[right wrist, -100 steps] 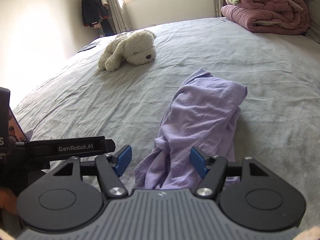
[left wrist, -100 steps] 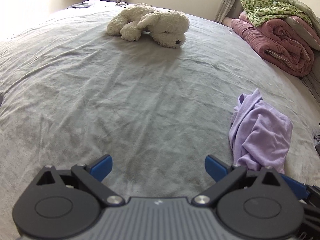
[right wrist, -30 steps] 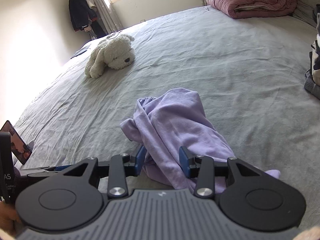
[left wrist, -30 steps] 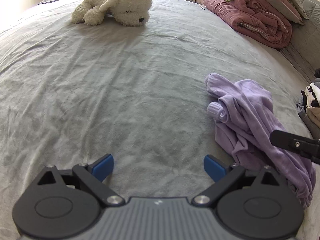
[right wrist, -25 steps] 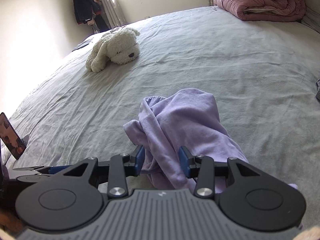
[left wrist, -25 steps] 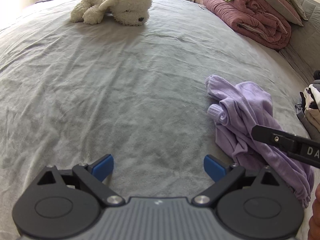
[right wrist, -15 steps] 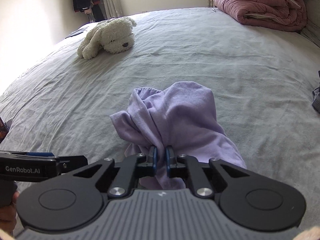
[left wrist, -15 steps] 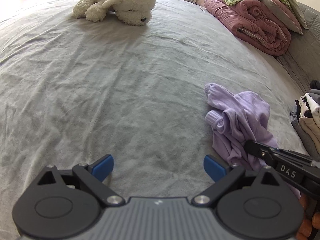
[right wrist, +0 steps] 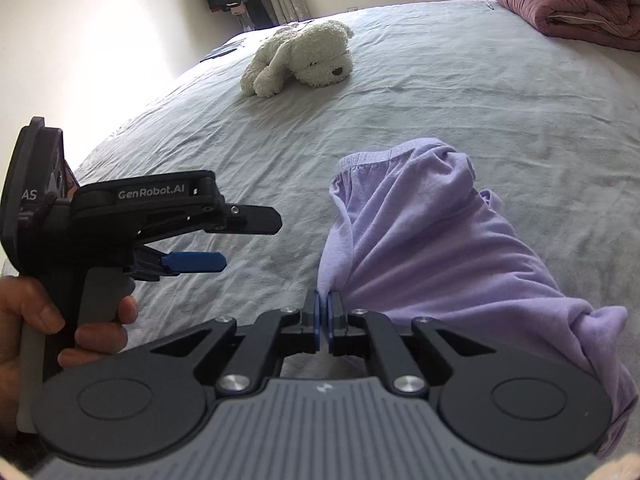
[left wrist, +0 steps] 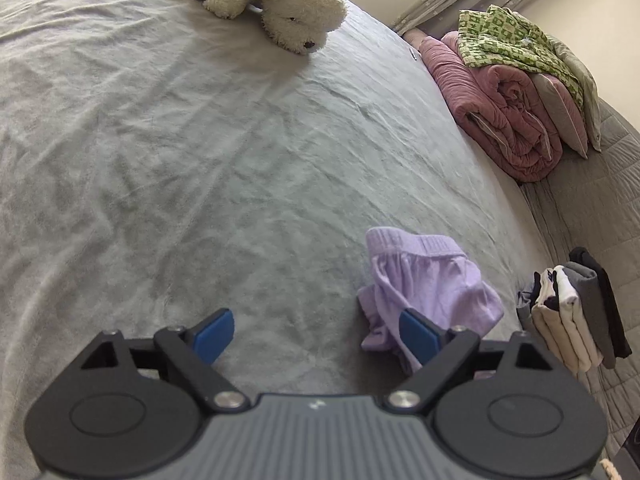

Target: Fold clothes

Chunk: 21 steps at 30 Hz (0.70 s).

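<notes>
Fingers [right wrist: 335, 312] of the right gripper [right wrist: 324, 320] pinch the purple garment [right wrist: 440, 248]; left gripper [left wrist: 316, 332] fingers, spread, are closing on nothing above the bed [left wrist: 200, 160].

The garment [right wrist: 432, 240] is showing plain lilac against the grey bed [left wrist: 200, 160]. The plush dog [left wrist: 272, 0] is looking cream-white. A green-and-white patterned cloth [left wrist: 516, 40] is topping a dusty-pink quilt [left wrist: 500, 120]. Each tool is wearing black with blue pads [left wrist: 212, 334].

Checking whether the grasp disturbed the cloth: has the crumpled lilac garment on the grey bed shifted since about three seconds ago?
Yes. The lilac garment, pinched by the right gripper, has bunched up and shifted leftward, toward the white plush dog's side.
</notes>
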Tool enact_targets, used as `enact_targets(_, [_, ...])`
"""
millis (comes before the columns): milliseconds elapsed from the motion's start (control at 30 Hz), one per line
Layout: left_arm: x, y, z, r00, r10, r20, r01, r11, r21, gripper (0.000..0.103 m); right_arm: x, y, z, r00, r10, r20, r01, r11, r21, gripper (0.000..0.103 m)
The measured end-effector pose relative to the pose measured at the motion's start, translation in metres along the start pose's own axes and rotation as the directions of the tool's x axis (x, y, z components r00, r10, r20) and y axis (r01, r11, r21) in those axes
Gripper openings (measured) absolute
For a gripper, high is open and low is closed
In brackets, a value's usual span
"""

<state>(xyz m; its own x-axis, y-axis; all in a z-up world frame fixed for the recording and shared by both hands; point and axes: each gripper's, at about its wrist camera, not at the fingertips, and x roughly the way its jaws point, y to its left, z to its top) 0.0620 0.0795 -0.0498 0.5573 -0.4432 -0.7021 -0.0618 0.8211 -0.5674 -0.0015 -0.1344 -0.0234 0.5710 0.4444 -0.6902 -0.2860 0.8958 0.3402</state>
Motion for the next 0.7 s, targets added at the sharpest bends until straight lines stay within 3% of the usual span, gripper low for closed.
enact_targets(200, [0.004,0.006,0.001,1.000,-0.003,0.002,0.003,0.998,-0.055,0.080,-0.002,0.014,-0.016,0.987,0.136,-0.089,-0.136,0.991,0.016,0.005])
enact_targets(333, [0.007,0.005,0.000,1.000,0.024,-0.001,-0.024,0.998,-0.051,0.075,-0.002,0.018,-0.023,0.958,0.240,-0.159,-0.239,0.971,0.030,0.005])
enact_targets(533, [0.005,0.003,-0.001,0.999,0.048,-0.017,-0.048,0.999,0.005,0.071,0.007,0.030,-0.038,0.924,0.247,-0.293,-0.269,0.962,-0.038,0.007])
enact_targets(700, [0.002,0.002,-0.007,0.998,0.033,-0.060,-0.029,0.997,0.071,0.073,0.009,0.027,-0.042,0.898,0.247,-0.364,-0.286,0.957,-0.055,0.016])
